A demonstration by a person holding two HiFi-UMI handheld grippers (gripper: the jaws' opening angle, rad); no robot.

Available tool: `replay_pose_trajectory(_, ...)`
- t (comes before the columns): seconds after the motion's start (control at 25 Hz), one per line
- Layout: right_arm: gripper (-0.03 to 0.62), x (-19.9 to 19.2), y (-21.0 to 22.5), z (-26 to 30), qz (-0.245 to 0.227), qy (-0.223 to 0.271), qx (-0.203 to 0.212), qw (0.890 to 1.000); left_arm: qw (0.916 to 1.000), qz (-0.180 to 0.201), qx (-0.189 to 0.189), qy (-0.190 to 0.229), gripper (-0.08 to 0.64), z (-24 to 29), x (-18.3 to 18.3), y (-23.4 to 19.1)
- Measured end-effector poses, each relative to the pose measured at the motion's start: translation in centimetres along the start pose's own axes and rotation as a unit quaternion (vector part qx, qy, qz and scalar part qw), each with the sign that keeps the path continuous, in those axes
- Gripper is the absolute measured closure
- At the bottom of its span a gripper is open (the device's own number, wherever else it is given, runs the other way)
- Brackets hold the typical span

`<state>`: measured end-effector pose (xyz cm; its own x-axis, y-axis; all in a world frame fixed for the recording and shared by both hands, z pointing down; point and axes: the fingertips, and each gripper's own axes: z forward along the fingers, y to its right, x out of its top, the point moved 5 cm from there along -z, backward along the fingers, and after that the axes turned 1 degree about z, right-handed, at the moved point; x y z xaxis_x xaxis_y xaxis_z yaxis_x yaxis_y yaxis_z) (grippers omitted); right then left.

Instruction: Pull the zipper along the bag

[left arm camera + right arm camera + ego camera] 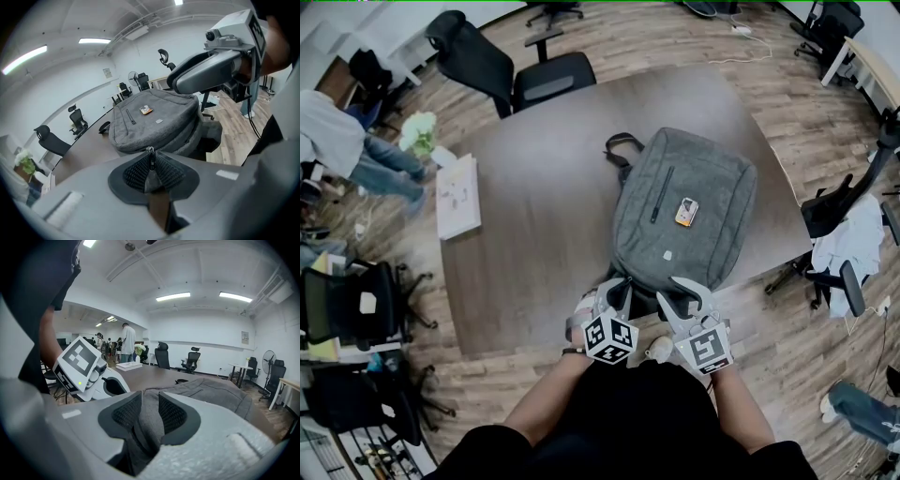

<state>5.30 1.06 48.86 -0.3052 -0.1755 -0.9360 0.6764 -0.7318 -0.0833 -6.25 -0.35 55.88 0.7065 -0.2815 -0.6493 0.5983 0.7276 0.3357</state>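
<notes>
A grey backpack (682,208) lies flat on the dark wooden table (534,234), its black handle (619,145) at the far end and a small orange tag (686,212) on top. Both grippers are at the bag's near edge. My left gripper (614,296) is shut on the metal zipper pull (150,153), which stands pinched between the ribbed pads (136,172). My right gripper (685,298) is just to its right, shut on a fold of the bag's grey fabric (150,425). The zipper track below the pull is hidden by the jaws.
A white flat box (457,195) and a potted plant (419,131) sit at the table's left end. A black office chair (511,70) stands at the far side, and another chair with white cloth (853,234) on the right. A person (337,141) stands far left.
</notes>
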Motion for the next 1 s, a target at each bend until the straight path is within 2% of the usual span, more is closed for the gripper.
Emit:
replay_pose_trajectory(0.04,0.474,0.0,0.0,0.0,0.000,0.001,0.000,1.000,1.0000,-0.003,0.001,-0.001,0.499,0.0,0.0,0.0)
replay_pose_trajectory(0.16,0.476,0.1,-0.1,-0.2,0.001,0.003,0.000,1.000,0.9990,-0.043,-0.010,0.000,0.499,0.0,-0.2,-0.2)
replay_pose_trajectory(0.24,0.474,0.2,-0.1,-0.4,-0.004,-0.004,0.001,1.000,0.9986,-0.050,-0.014,0.000,0.499,0.0,-0.2,-0.2)
replay_pose_trajectory(0.32,0.475,0.1,-0.2,-0.4,0.001,0.000,0.001,1.000,0.9993,-0.036,-0.009,-0.003,0.499,-0.1,-0.1,-0.2)
replay_pose_trajectory(0.48,0.476,0.1,-0.2,-0.6,0.000,0.000,0.001,1.000,0.9996,0.021,0.015,-0.011,0.500,-0.2,0.1,0.2)
replay_pose_trajectory(0.52,0.476,0.1,-0.2,-0.6,0.002,0.001,0.001,1.000,0.9995,0.023,0.017,-0.010,0.502,-0.2,0.1,0.3)
replay_pose_trajectory(0.56,0.476,0.1,-0.1,-0.6,0.004,0.004,0.001,1.000,0.9998,0.012,0.015,-0.008,0.502,-0.2,0.0,0.2)
replay_pose_trajectory(0.68,0.476,-0.1,0.1,-0.6,0.009,0.005,0.001,1.000,0.9974,-0.070,-0.014,0.005,0.502,-0.1,-0.3,-0.3)
replay_pose_trajectory(0.76,0.476,-0.2,0.1,-0.6,0.007,0.001,0.002,1.000,0.9941,-0.104,-0.026,0.014,0.506,-0.1,-0.5,-0.8)
replay_pose_trajectory(0.8,0.474,-0.2,0.1,-0.6,0.003,-0.005,0.004,1.000,0.9936,-0.108,-0.028,0.017,0.534,-0.2,-0.6,-1.0)
replay_pose_trajectory(1.0,0.476,-0.2,-0.1,-0.2,-0.007,-0.013,0.014,1.000,0.9935,-0.106,-0.037,0.021,0.534,0.0,-0.7,-1.3)
